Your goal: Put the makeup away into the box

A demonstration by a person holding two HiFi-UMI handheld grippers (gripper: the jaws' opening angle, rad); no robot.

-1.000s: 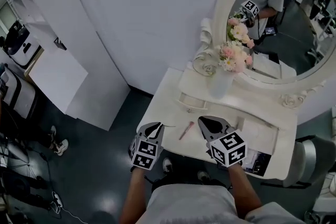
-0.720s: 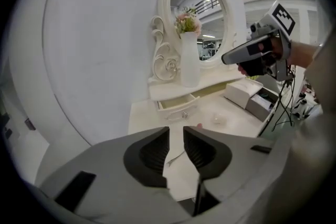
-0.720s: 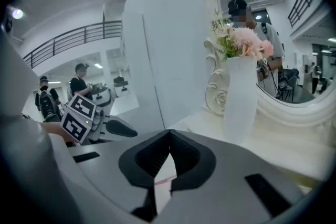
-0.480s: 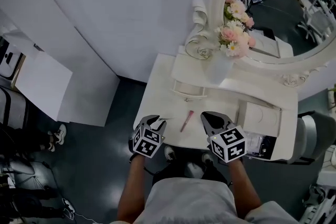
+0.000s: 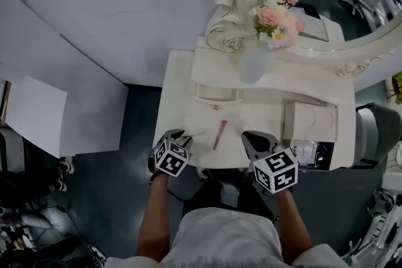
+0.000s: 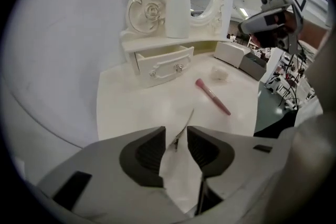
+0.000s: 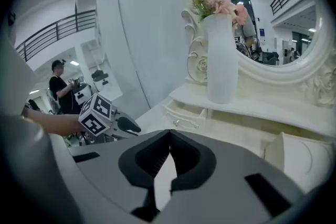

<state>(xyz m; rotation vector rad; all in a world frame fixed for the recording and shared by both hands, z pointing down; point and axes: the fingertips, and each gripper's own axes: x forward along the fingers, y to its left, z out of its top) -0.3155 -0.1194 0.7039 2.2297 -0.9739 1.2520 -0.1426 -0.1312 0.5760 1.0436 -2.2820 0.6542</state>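
On the white dressing table (image 5: 182,110) lies a pink makeup brush (image 5: 219,134) (image 6: 212,96), and left of it a thin metal clip (image 5: 195,134) (image 6: 185,122). A white lidded box (image 5: 309,122) (image 7: 299,157) stands at the right. My left gripper (image 5: 179,133) (image 6: 176,131) hangs low over the front left edge. Its jaws have just been opening and stand open, with the clip's near end between the tips, untouched. At the front edge right of the brush is my right gripper (image 5: 250,135) (image 7: 169,134), shut and holding nothing.
A raised shelf with a small drawer (image 5: 217,94) (image 6: 163,65) carries a white vase of pink flowers (image 5: 254,59) (image 7: 220,60) before an ornate mirror (image 5: 326,41). A dark tray (image 5: 311,152) sits at the front right corner. A small white lump (image 6: 219,73) lies beyond the brush.
Both grippers have come down toward the table's front edge. The left jaws have opened from nearly shut. The head view has tipped further down over the table.
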